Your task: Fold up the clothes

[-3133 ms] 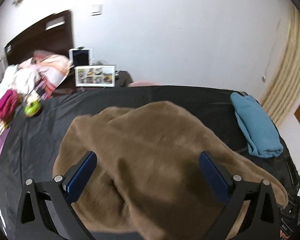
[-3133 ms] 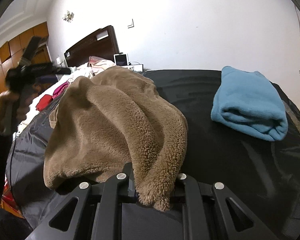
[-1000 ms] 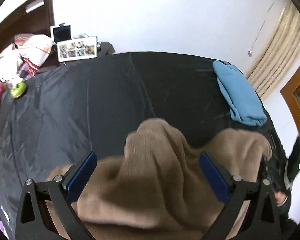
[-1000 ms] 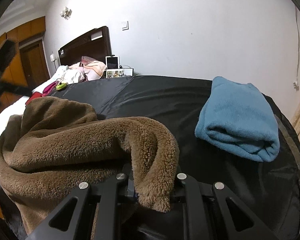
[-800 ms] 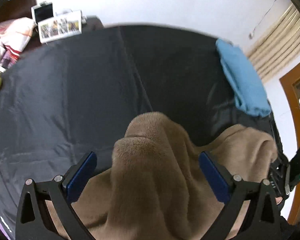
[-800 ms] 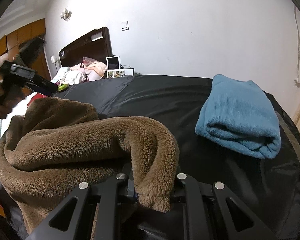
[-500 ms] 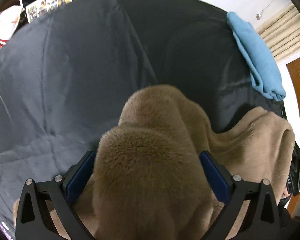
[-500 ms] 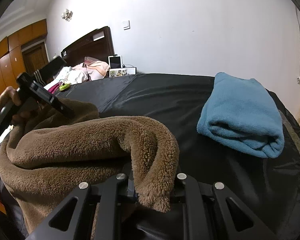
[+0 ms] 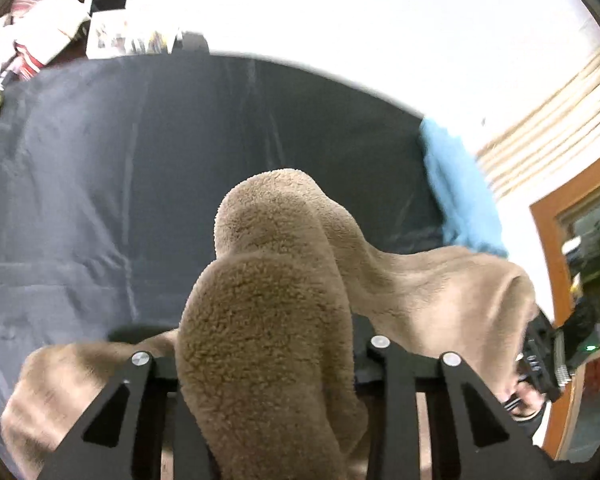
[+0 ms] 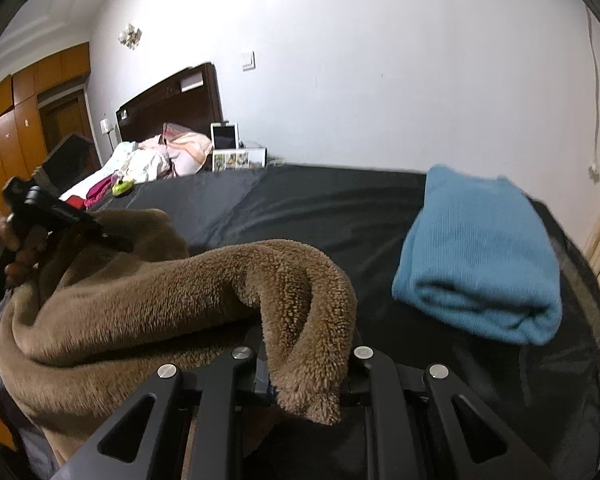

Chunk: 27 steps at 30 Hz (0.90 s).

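A brown fleece garment lies bunched at the near edge of the bed's black sheet. My right gripper is shut on one corner of it, which droops over the jaws. In the left wrist view a thick fold of the brown fleece garment fills my left gripper, whose jaws are closing with the fingers against both sides of the fold. From there the fleece stretches right toward the other corner. The right wrist view shows a hand holding the left gripper at the fleece's left end.
A folded blue garment lies on the sheet's right side, seen also as a blue garment near the curtain. Pillows and loose clothes, a tablet and a dark headboard stand at the far end. A wooden door frame is at right.
The left gripper's jaws went from wide apart to closed around a raised fold of the fleece, and its view tipped up. The right gripper kept its hold on the corner.
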### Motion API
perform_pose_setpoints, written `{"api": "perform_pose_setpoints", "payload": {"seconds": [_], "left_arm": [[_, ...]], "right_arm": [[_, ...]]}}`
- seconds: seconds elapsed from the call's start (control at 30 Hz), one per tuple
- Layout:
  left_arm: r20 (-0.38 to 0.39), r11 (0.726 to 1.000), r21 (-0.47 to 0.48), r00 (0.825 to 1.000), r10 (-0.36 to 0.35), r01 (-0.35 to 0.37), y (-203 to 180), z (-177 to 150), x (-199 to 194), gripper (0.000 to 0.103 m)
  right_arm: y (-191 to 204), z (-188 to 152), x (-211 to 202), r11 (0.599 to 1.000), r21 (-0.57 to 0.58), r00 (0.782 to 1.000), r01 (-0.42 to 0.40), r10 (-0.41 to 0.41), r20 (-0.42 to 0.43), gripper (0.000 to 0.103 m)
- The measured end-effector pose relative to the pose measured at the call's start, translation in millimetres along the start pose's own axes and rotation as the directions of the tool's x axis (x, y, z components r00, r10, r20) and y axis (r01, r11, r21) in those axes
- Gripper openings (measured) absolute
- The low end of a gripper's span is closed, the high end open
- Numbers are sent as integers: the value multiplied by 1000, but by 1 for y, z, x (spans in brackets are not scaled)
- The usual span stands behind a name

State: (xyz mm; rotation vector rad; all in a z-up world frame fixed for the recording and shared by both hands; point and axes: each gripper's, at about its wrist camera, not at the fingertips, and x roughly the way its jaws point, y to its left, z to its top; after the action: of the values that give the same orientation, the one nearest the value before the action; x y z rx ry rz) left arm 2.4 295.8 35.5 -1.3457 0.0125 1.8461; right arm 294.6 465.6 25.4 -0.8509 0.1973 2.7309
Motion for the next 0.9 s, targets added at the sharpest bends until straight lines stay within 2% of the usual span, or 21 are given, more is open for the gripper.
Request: {"api": "perform_pose_setpoints", "payload": {"seconds": [0.07, 0.13, 0.23, 0.33, 0.37, 0.47, 0.5, 0.63, 0.73, 0.83, 0.9], "left_arm": [[132, 1000, -2, 991, 5, -5, -2, -8, -41, 36], [246, 1000, 12, 969, 18, -22, -8, -17, -78, 35], [434, 997, 66, 901, 13, -47, -19, -47, -143, 34], [562, 985, 137, 827, 8, -102, -28, -99, -196, 34], [583, 980, 151, 813, 18, -130, -26, -123, -208, 34], [555, 976, 139, 830, 62, -166, -19, -166, -203, 35], [531, 977, 130, 844, 75, -168, -14, -176, -195, 35], [434, 978, 104, 893, 118, -180, 5, -215, -157, 35], [390, 978, 97, 911, 133, -184, 14, -238, -137, 36], [385, 981, 97, 915, 118, -168, 18, -258, -124, 37], [381, 984, 99, 919, 98, -146, 29, -259, -126, 39]], "right_arm": [[7, 13, -5, 1000, -15, 999, 14, -13, 38, 18], [16, 26, -13, 999, -30, 996, 28, -25, 86, 18], [33, 47, -31, 997, -53, 982, 52, -41, 185, 18], [54, 58, -53, 993, -87, 954, 81, -53, 294, 18], [63, 59, -60, 991, -102, 946, 86, -49, 321, 18], [88, 49, -65, 979, -182, 943, 93, -28, 331, 18], [94, 43, -63, 974, -209, 948, 84, -14, 318, 18], [108, 10, -56, 955, -297, 974, 20, 48, 222, 18], [111, -18, -55, 933, -354, 983, -70, 125, 133, 18], [109, -41, -63, 894, -391, 968, -219, 249, 26, 18], [111, -58, -73, 851, -407, 939, -332, 338, -59, 18]]}}
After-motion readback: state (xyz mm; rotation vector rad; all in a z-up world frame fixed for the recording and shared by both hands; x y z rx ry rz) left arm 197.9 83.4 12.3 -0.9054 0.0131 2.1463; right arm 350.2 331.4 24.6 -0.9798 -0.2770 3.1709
